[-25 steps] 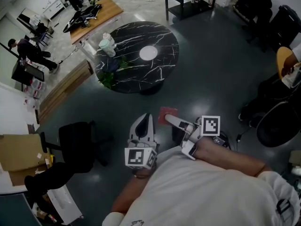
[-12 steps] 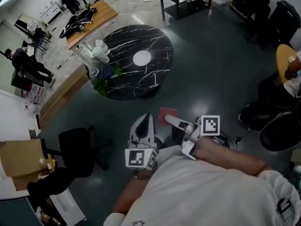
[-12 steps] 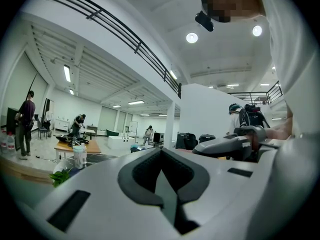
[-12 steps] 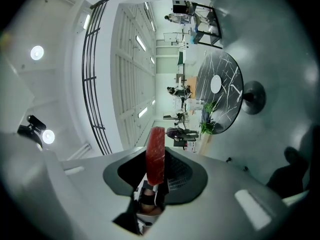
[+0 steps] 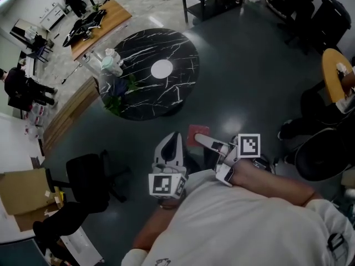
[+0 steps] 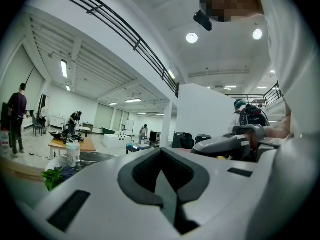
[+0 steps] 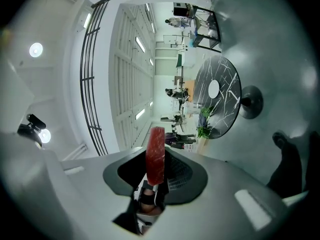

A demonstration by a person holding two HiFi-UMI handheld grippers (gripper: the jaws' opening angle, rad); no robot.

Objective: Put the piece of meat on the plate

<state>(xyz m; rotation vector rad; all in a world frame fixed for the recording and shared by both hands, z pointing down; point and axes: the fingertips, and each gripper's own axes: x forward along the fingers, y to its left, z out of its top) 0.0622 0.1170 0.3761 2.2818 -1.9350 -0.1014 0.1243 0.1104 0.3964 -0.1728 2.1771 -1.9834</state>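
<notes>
**Change observed.** In the head view, the black marble table [image 5: 138, 96] and the white plate [image 5: 162, 68] on it have drifted from upper centre toward the left of the frame over the last second. Both grippers have kept their places at lower centre.

**Right gripper** [image 5: 197, 139]. The jaws are narrow and clamped on the piece of meat [image 5: 198, 132]. The slab sits edge-on between the pads, and the grip has not altered.

**Left gripper** [image 5: 169, 148]. The jaws appear to be closed together with nothing between them, though the seam is only partly visible.

**Meaning for the task.** I judge this to be the carry phase. The meat remains well apart from the plate, so the approach, lowering and release are not yet done.
</notes>
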